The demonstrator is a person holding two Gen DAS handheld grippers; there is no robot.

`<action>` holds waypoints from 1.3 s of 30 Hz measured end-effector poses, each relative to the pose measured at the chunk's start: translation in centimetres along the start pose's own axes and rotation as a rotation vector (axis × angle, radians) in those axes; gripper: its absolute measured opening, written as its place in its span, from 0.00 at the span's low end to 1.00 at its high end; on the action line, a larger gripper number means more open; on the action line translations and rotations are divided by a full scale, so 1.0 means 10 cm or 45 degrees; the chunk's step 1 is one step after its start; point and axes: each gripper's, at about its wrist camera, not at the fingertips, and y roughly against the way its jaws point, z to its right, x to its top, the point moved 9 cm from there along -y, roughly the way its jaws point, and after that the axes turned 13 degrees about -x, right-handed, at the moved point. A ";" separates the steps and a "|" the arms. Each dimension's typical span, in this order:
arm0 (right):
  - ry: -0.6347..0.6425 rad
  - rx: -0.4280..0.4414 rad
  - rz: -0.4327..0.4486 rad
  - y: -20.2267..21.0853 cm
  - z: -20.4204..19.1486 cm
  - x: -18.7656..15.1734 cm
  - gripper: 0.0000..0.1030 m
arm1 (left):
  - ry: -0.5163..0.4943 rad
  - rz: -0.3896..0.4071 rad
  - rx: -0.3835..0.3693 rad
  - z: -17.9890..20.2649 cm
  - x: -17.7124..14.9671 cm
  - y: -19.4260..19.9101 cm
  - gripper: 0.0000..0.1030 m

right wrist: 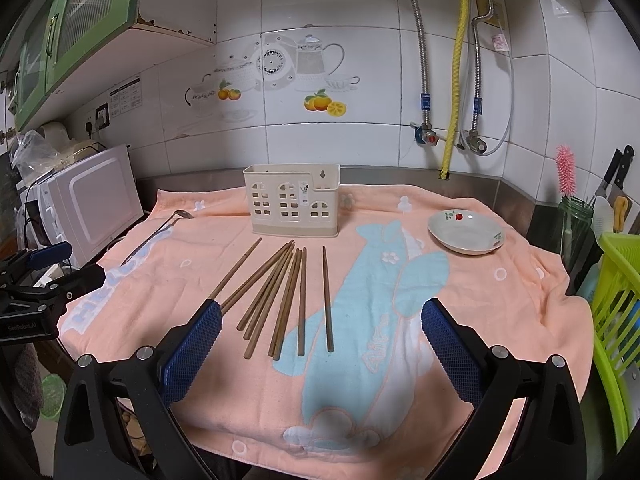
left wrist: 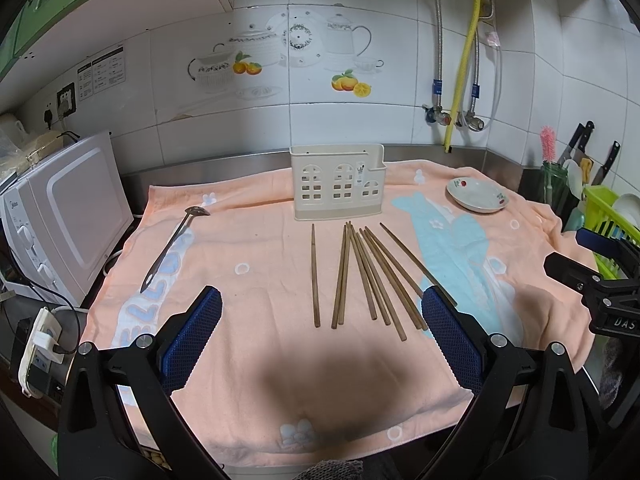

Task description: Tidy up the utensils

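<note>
Several brown wooden chopsticks (left wrist: pixel 362 276) (right wrist: pixel 280 292) lie fanned out on the peach towel (left wrist: pixel 248 240) (right wrist: pixel 480 292). A cream utensil holder (left wrist: pixel 338 182) (right wrist: pixel 294 200) stands upright behind them. A metal ladle (left wrist: pixel 174 246) (right wrist: pixel 160 232) lies at the left. My left gripper (left wrist: pixel 322 300) is open and empty, hovering in front of the chopsticks. My right gripper (right wrist: pixel 322 316) is open and empty, also in front of the chopsticks. In the left wrist view the right gripper shows at the right edge (left wrist: pixel 592 276); in the right wrist view the left gripper shows at the left edge (right wrist: pixel 44 280).
A small white dish (left wrist: pixel 476 194) (right wrist: pixel 466 232) sits at the towel's back right. A white microwave (left wrist: pixel 60 216) (right wrist: pixel 92 204) stands at the left. A green rack (left wrist: pixel 608 216) (right wrist: pixel 616 312) and a jar with a pink brush (right wrist: pixel 570 208) stand at the right. A tiled wall is behind.
</note>
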 end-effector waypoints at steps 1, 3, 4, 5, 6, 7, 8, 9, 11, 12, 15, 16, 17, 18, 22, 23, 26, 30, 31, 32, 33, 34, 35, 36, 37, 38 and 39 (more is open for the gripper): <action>0.001 -0.001 0.000 0.00 0.00 0.00 0.94 | 0.000 -0.001 -0.001 0.00 0.00 0.00 0.95; 0.000 0.002 0.001 0.00 0.00 0.00 0.94 | 0.001 0.000 -0.002 0.00 0.00 0.00 0.95; 0.000 0.001 0.002 0.00 0.00 0.00 0.94 | 0.001 -0.001 -0.002 0.00 0.00 0.00 0.95; 0.000 0.002 0.001 0.00 -0.01 0.00 0.94 | 0.000 -0.002 -0.002 0.00 0.00 0.00 0.95; 0.001 0.003 0.000 0.00 -0.01 0.00 0.94 | 0.000 -0.002 -0.002 0.00 0.00 0.00 0.95; 0.002 0.003 0.002 0.01 -0.01 0.00 0.94 | 0.001 -0.002 -0.002 0.00 0.00 0.00 0.95; 0.002 0.004 0.002 0.01 -0.02 0.00 0.94 | 0.000 -0.002 -0.003 0.00 0.00 0.00 0.95; 0.001 0.005 0.001 0.01 -0.02 0.00 0.94 | 0.000 -0.002 -0.002 0.00 0.00 0.00 0.95; 0.002 0.005 0.000 0.00 -0.02 -0.01 0.94 | -0.001 -0.003 -0.002 0.00 0.00 0.00 0.95; 0.002 0.006 0.001 0.01 -0.02 -0.01 0.94 | 0.000 -0.003 -0.002 0.00 0.00 0.00 0.95; 0.002 0.007 0.000 0.01 -0.02 -0.01 0.94 | 0.001 -0.003 0.002 0.00 0.00 0.00 0.95; 0.002 0.007 0.000 0.01 -0.02 -0.01 0.94 | 0.000 -0.003 0.001 0.00 -0.01 0.00 0.95; 0.002 0.007 0.000 0.01 -0.02 -0.01 0.94 | 0.000 -0.003 0.000 -0.01 -0.01 0.00 0.95; 0.003 0.006 -0.001 0.01 -0.04 -0.01 0.94 | 0.000 -0.003 -0.001 -0.01 -0.01 0.00 0.95; 0.003 0.007 -0.003 0.00 -0.04 -0.02 0.94 | 0.000 -0.006 -0.001 -0.01 -0.02 0.00 0.95; 0.005 0.007 -0.004 0.00 -0.05 -0.02 0.94 | 0.000 -0.007 0.000 -0.01 -0.02 0.00 0.95; 0.006 0.007 -0.007 0.00 -0.06 -0.02 0.94 | 0.003 -0.010 0.001 -0.02 -0.02 0.00 0.95; 0.006 0.010 -0.012 -0.03 -0.07 -0.02 0.94 | 0.004 -0.012 0.000 -0.03 -0.02 -0.01 0.95; 0.008 0.011 -0.013 -0.03 -0.08 -0.02 0.94 | 0.004 -0.014 0.000 -0.04 -0.02 -0.01 0.95; 0.008 0.012 -0.015 -0.04 -0.07 -0.02 0.94 | 0.003 -0.015 -0.001 -0.05 -0.02 -0.02 0.95; 0.008 0.014 -0.016 -0.05 -0.07 -0.02 0.94 | 0.004 -0.017 0.000 -0.05 -0.02 -0.02 0.95; 0.009 0.015 -0.017 -0.06 -0.08 -0.02 0.94 | 0.006 -0.019 0.000 -0.06 -0.02 -0.03 0.95; 0.011 0.015 -0.018 -0.07 -0.08 -0.03 0.94 | 0.006 -0.021 0.000 -0.06 -0.01 -0.04 0.95; 0.011 0.016 -0.020 -0.08 -0.08 -0.03 0.94 | 0.006 -0.023 0.000 -0.06 -0.02 -0.05 0.95; 0.011 0.017 -0.022 -0.09 -0.08 -0.03 0.94 | 0.007 -0.024 0.000 -0.06 -0.02 -0.05 0.95; 0.011 0.017 -0.025 -0.10 -0.09 -0.03 0.94 | 0.007 -0.026 0.000 -0.06 -0.02 -0.06 0.95; 0.011 0.019 -0.028 -0.12 -0.10 -0.04 0.94 | 0.009 -0.029 0.001 -0.07 -0.03 -0.07 0.95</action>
